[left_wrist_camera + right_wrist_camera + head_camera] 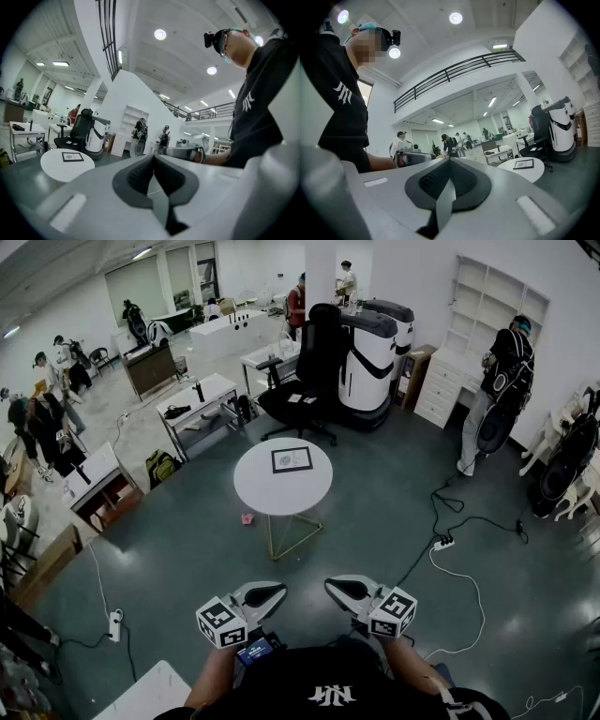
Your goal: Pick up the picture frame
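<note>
A black picture frame (292,459) lies flat on a round white table (272,491) in the middle of the room; it also shows as the picture frame (72,157) and the picture frame (523,164) in the gripper views. Both grippers are held low near my body, well short of the table. My left gripper (281,590) points right with its jaws shut and nothing between them. My right gripper (328,584) points left toward it, jaws shut and empty too. In the left gripper view the tips (153,157) meet; in the right gripper view the right gripper (449,161) is likewise shut.
A black office chair (314,371) and a white machine (370,362) stand behind the table. Cables and a power strip (442,544) lie on the floor at right, another strip (115,625) at left. Desks (202,409) and several people fill the back; a person (502,381) stands by white shelves.
</note>
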{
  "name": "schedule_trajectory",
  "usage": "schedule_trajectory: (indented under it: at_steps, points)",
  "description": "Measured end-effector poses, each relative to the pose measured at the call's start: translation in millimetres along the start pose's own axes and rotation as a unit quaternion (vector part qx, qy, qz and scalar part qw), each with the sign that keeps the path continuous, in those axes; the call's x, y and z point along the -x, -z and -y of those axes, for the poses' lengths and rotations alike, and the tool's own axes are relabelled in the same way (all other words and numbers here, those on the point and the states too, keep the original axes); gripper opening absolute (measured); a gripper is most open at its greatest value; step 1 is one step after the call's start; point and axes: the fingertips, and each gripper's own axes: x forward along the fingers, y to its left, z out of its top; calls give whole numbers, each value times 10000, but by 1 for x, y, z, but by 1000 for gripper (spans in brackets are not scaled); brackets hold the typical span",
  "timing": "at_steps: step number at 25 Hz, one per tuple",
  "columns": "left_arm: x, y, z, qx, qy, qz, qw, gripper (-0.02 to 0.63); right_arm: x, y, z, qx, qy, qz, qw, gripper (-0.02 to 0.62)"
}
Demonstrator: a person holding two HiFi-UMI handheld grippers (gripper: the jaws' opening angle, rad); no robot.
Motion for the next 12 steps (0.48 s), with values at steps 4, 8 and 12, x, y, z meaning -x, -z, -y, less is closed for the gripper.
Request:
schedule_trajectory:
  at_steps: [4,8,12]
  points:
    - [-21,-7,2,94,-50,88,9999,2,18,-5,12,-29,-47,-3,10000,0]
    - [-50,-12,9,112,-86,77,9999,3,43,-14,37,-55,85,113,9999,0]
    - [-81,-20,18,170,-118,79,9998,3,70,-29,61,-103,134,219,9996,-1]
